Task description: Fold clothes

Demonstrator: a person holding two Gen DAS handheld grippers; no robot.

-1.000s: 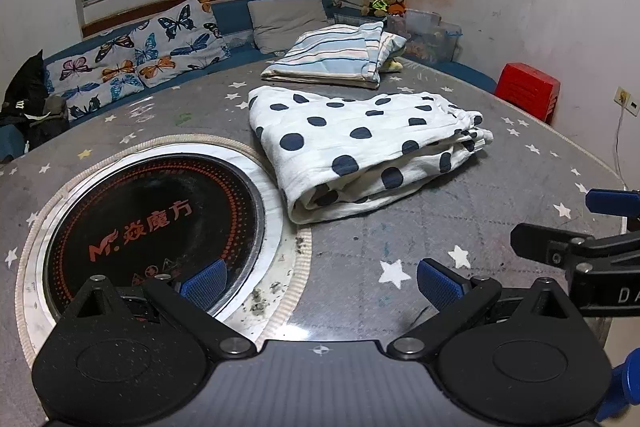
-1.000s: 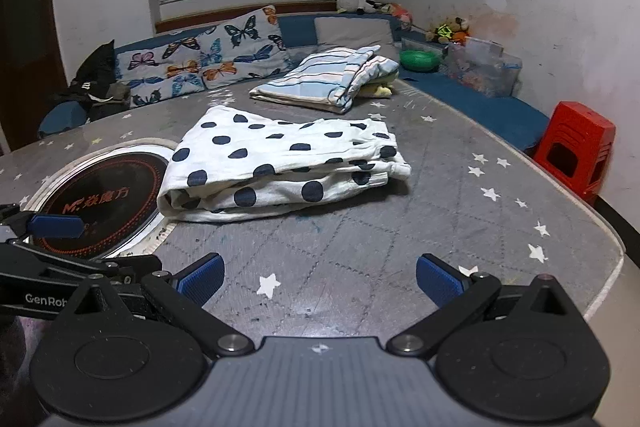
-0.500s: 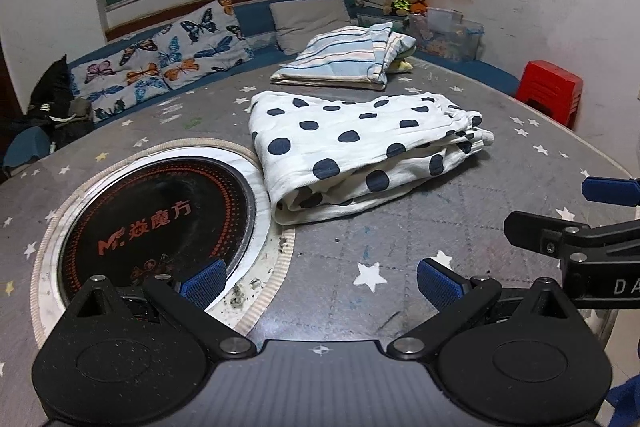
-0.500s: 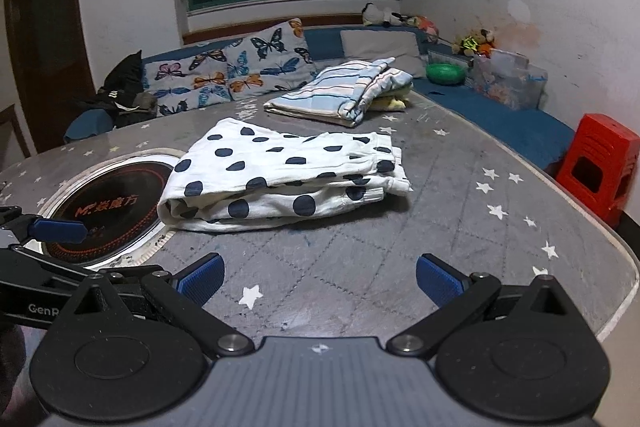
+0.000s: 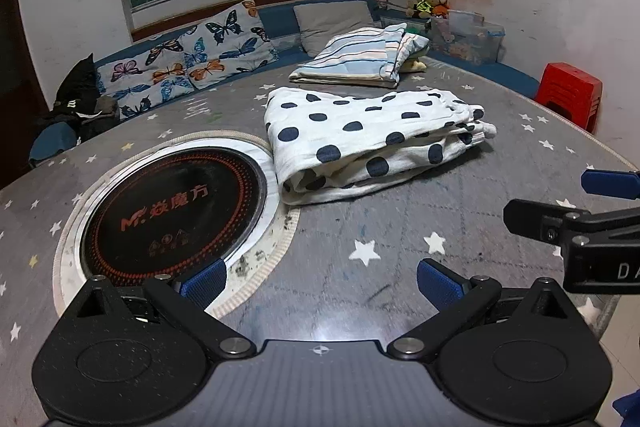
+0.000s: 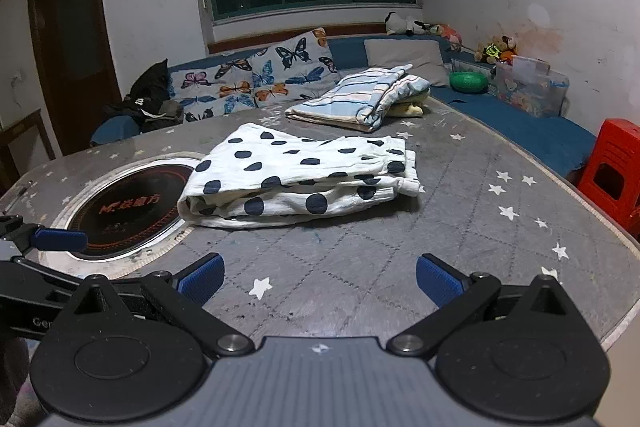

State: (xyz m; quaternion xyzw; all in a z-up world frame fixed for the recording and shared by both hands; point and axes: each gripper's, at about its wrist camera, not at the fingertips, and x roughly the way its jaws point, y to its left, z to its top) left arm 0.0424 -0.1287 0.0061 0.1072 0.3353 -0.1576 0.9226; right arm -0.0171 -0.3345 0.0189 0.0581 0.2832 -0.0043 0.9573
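Observation:
A white garment with dark blue dots point(image 5: 372, 139) lies folded on the grey star-patterned table point(image 5: 360, 267); it also shows in the right wrist view point(image 6: 304, 179). A folded striped blue garment point(image 5: 356, 61) lies behind it, also in the right wrist view point(image 6: 356, 99). My left gripper point(image 5: 320, 281) is open and empty, near the table's front, well short of the dotted garment. My right gripper point(image 6: 320, 279) is open and empty, also short of it. Each gripper shows at the edge of the other's view.
A round black induction plate point(image 5: 172, 211) is set into the table left of the dotted garment. A blue bench with butterfly cushions point(image 5: 188, 59) runs behind. A red stool point(image 5: 572, 95) stands at the right, beside a clear toy box point(image 6: 532, 91).
Both grippers have pulled back and lifted a little from the table; the dotted garment now sits further away in both views. Both stay open. The clothes have not moved.

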